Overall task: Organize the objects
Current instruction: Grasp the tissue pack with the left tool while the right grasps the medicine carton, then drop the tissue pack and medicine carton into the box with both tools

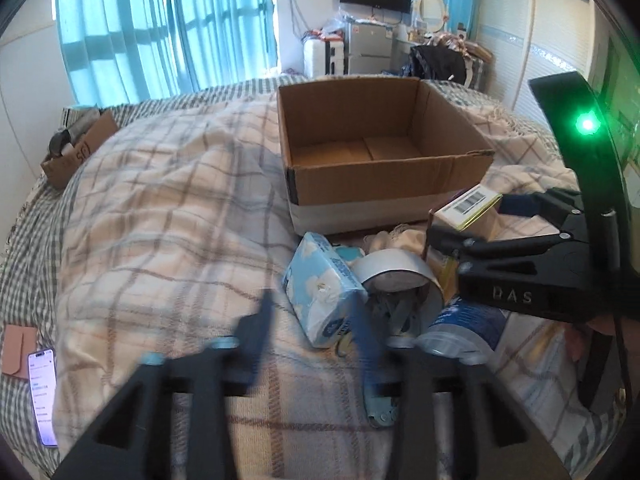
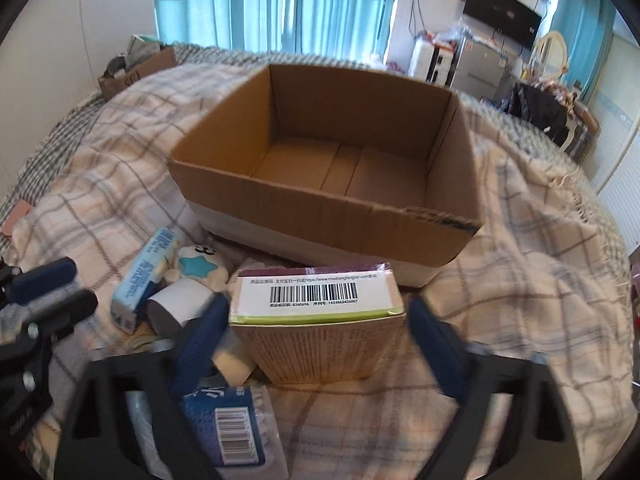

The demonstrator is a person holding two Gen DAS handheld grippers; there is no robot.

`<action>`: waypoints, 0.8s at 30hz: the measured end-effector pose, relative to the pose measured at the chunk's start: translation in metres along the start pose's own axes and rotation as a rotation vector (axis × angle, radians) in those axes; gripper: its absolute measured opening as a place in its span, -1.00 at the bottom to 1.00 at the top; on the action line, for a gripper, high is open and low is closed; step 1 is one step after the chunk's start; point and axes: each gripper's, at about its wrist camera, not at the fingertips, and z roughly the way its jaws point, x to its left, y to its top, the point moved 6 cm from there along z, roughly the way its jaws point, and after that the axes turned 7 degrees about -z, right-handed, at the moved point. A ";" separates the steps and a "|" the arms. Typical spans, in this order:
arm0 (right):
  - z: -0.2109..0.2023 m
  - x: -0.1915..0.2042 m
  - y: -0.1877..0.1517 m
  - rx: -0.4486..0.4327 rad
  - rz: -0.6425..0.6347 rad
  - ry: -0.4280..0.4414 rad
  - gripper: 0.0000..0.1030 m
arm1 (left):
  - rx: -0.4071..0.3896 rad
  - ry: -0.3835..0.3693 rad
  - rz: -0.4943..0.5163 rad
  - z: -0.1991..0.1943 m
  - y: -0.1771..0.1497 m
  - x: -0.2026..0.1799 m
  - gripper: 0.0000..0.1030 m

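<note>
An open, empty cardboard box [image 1: 384,168] [image 2: 332,200] stands on the plaid bedspread. In front of it lies a pile: a blue tissue pack [image 1: 320,292] [image 2: 140,280], a grey tape roll [image 1: 396,276] [image 2: 180,304], a blue-lidded jar [image 1: 460,328], a star plush [image 2: 200,268]. My right gripper [image 2: 316,328] [image 1: 464,220] is shut on a barcoded carton [image 2: 320,328] [image 1: 468,208], just before the box's near wall. My left gripper [image 1: 316,320] is open and empty, hovering over the tissue pack and tape.
A small cardboard box [image 1: 76,148] [image 2: 136,68] with items sits at the bed's far left. A lit phone [image 1: 42,396] lies at the left bed edge. A blue barcoded packet [image 2: 228,424] lies under my right gripper. Furniture stands beyond the bed.
</note>
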 end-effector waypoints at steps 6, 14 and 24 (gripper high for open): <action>-0.018 -0.013 0.007 -0.055 -0.022 -0.025 0.43 | 0.035 -0.004 -0.042 0.017 0.014 0.000 0.26; -0.032 -0.035 0.012 -0.130 0.000 0.027 0.44 | 0.176 0.071 -0.062 0.073 0.008 0.000 0.26; -0.040 -0.026 0.006 -0.165 -0.012 0.048 0.43 | 0.157 0.033 -0.010 0.058 0.001 -0.015 -0.41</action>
